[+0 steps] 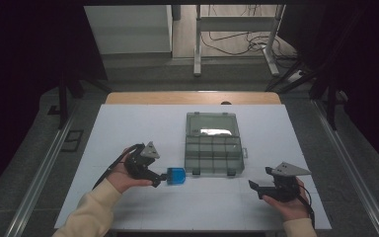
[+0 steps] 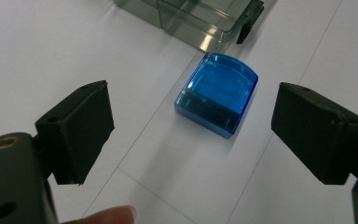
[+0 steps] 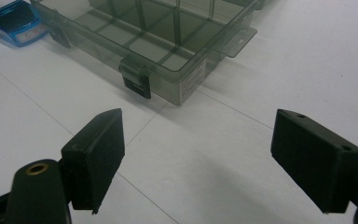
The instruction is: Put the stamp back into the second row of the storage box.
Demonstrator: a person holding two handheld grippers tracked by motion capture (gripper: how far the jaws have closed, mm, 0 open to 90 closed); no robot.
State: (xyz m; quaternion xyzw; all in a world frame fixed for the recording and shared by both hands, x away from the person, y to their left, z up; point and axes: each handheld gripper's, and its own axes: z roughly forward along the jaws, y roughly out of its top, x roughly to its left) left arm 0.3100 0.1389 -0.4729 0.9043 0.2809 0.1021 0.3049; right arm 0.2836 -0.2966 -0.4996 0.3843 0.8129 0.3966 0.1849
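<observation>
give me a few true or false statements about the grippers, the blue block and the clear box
1. The left gripper is open, with the blue block lying on the table between and ahead of its jaws. True.
2. The blue block sits inside a compartment of the clear box. False: it lies on the white table just outside the box's near left corner.
3. The right gripper grips the box's latch. False: it is open and apart from the box.
4. The box's lid is open. True.
</observation>
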